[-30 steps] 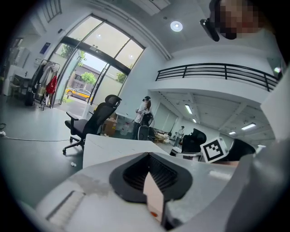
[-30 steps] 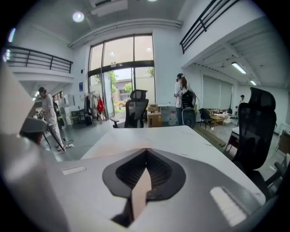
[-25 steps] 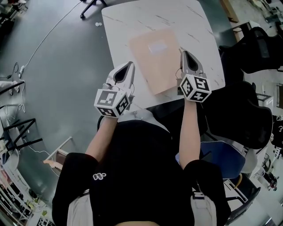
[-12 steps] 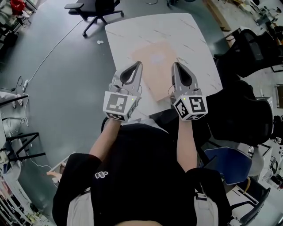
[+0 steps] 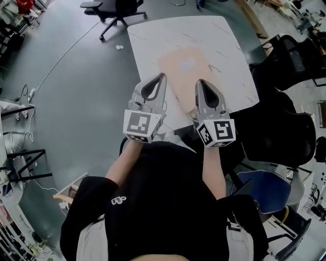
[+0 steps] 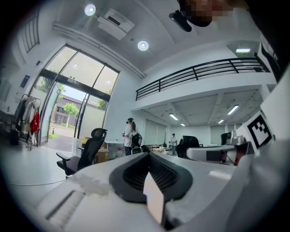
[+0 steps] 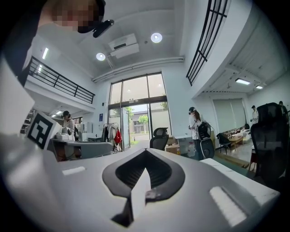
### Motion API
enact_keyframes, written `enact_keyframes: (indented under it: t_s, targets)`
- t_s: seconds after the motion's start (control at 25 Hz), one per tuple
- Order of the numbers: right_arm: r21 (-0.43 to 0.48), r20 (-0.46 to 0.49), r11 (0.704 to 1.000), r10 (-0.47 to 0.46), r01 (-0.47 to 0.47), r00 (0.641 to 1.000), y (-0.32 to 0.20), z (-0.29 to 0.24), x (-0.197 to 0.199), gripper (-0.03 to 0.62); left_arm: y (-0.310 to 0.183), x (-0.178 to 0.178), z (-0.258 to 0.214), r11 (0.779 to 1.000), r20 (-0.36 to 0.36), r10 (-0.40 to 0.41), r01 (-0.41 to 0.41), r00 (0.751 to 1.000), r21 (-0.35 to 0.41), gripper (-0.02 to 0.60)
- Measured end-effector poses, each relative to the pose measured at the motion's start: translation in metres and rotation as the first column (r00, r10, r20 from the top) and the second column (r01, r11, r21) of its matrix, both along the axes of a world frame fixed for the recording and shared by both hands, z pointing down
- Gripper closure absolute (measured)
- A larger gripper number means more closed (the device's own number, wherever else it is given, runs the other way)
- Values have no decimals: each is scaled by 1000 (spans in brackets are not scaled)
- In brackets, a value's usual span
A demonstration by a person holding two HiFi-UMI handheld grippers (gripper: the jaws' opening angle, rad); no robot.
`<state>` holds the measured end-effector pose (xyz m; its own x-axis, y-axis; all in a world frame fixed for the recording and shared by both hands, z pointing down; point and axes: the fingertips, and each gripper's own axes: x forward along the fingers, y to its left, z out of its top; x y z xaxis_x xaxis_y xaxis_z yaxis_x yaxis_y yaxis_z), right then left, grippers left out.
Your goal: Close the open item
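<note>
Both tools are up off the table here. The left gripper (image 5: 161, 76) and the right gripper (image 5: 199, 81) hang side by side in front of the person's chest, pointing level out across the room, not down at the work. Each one's own view shows the 2 jaws pressed together with nothing between them, so both are clenched and empty.

The task's thing, the tan folder (image 5: 187, 66), lies flat on the white marble table (image 5: 153, 46), about mid-table. Its cover is down, a pale label faces up, and its near end runs in behind the 2 grippers in the head view. Neither gripper touches it.

Judging by that flat cover, the closing looks done. That would explain the pose: there's nothing left to pinch, so the jaws sit shut and the hands hold clear, above the near edge. Whether the cover sits fully flush I can't tell from this height.

A black office chair (image 5: 114, 10) stands off the far left corner, well apart from the folder.
</note>
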<state>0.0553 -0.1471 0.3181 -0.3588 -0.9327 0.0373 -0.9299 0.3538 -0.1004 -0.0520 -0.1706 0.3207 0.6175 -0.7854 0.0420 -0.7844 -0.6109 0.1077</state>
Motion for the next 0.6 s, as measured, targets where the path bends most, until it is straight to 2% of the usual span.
enact_keyframes:
  t_s: [0.36, 0.6]
  targets:
    - [2, -13, 1000, 4, -4, 1000, 4, 1, -3, 595, 2, 0, 1, 1000, 20, 18, -18, 1000, 15, 584]
    - [-2, -26, 1000, 5, -5, 1000, 3, 2, 2, 595, -1, 1, 3, 1000, 22, -3, 3, 1000, 19, 584]
